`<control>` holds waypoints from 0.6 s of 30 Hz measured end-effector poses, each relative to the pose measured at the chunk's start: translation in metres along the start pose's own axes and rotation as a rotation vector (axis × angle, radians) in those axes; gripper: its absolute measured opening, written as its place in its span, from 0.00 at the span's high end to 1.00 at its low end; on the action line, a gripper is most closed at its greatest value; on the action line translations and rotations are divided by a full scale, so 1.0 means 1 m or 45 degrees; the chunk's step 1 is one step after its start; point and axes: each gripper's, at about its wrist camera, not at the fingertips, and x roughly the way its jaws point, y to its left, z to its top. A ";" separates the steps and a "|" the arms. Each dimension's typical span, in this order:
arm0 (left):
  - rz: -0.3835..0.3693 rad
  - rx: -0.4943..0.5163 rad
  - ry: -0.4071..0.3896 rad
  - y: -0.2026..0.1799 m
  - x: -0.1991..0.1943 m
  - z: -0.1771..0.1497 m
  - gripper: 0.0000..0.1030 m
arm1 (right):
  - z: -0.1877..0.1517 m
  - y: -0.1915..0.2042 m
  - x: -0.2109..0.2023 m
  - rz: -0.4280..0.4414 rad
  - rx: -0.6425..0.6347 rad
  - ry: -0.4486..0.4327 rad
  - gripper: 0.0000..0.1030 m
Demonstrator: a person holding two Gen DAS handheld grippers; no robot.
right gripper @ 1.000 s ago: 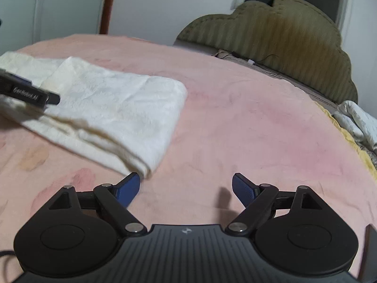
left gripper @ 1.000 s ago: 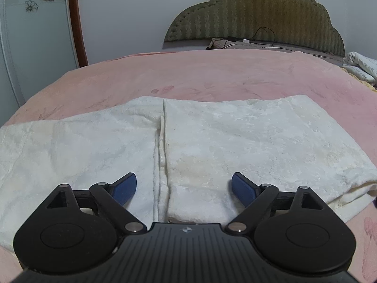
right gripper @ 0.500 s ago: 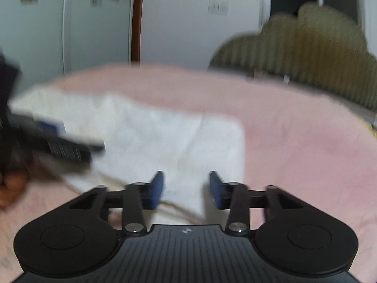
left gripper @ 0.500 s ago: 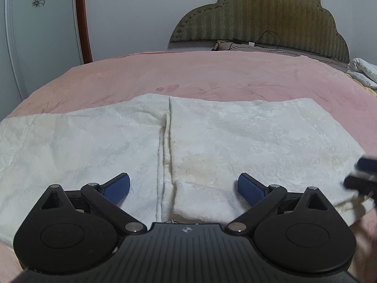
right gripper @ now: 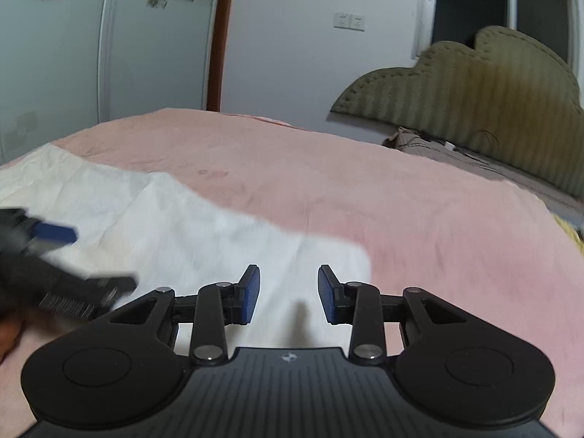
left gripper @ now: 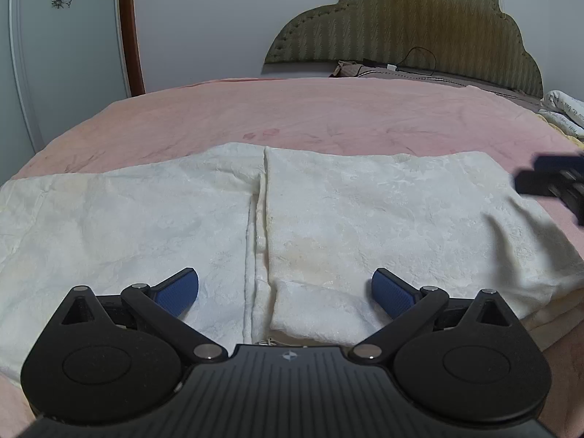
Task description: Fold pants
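The white pants (left gripper: 328,219) lay spread flat across the near part of the pink bed (left gripper: 328,116), partly folded, with a folded edge running near to far down the middle. The left tool (left gripper: 285,290) hung just over the near edge of the pants, its blue pads wide apart with the fold line between them and nothing pinched. The right tool (right gripper: 288,294) stood over the right end of the pants, its pads partly drawn together with a clear gap and no cloth caught between them. A green padded headboard (left gripper: 419,25) stood at the far right.
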 end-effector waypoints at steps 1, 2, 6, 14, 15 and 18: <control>0.000 0.000 0.000 0.000 0.000 0.000 0.00 | 0.008 -0.002 0.013 0.003 -0.016 0.024 0.67; 0.000 0.000 0.000 0.000 0.000 0.000 0.00 | 0.014 -0.004 0.027 0.003 -0.028 0.058 0.67; -0.005 -0.006 0.001 0.000 0.000 0.000 0.00 | 0.014 -0.013 0.083 -0.049 -0.050 0.243 0.66; -0.005 -0.012 0.003 0.001 0.000 0.000 0.00 | 0.007 -0.007 0.044 0.030 0.071 0.127 0.64; -0.001 -0.011 0.001 0.001 -0.001 0.000 0.00 | 0.008 -0.002 0.039 0.080 0.082 0.106 0.64; 0.025 0.018 -0.015 0.001 -0.009 0.000 0.03 | 0.001 0.021 0.041 0.130 -0.009 0.145 0.63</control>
